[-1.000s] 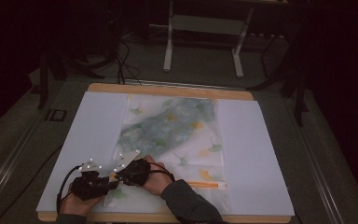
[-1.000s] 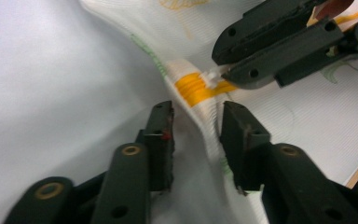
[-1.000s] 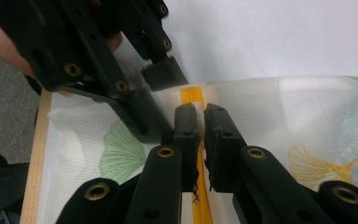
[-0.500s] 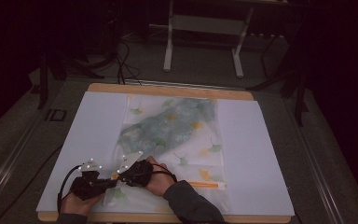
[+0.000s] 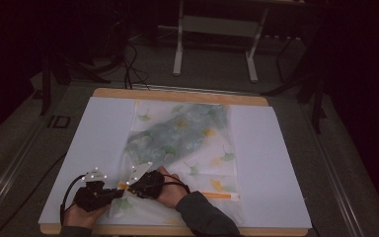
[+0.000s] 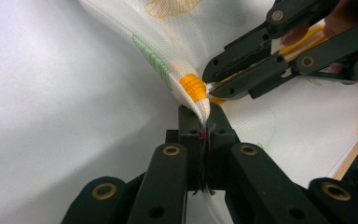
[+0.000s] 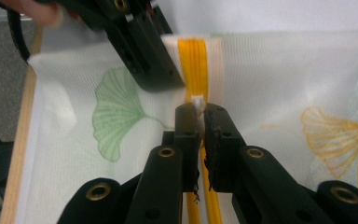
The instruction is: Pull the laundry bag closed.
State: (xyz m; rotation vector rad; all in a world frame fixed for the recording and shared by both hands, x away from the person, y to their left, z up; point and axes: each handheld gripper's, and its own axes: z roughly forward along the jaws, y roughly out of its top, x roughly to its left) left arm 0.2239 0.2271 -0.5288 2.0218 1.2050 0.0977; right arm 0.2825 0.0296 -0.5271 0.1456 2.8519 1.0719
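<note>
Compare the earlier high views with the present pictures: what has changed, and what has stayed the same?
The left gripper has just closed its jaws on the mesh bag beside the zipper end. The right gripper stays pinched on the zipper pull. Both hands and the bag lie as before.

both grippers, left (image 5: 109, 191) and right (image 5: 132, 186), sit side by side, jaws closed.

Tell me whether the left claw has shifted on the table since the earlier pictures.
No. The left claw sits at the same spot near the table's wooden front edge, clamped on the mesh bag.
</note>
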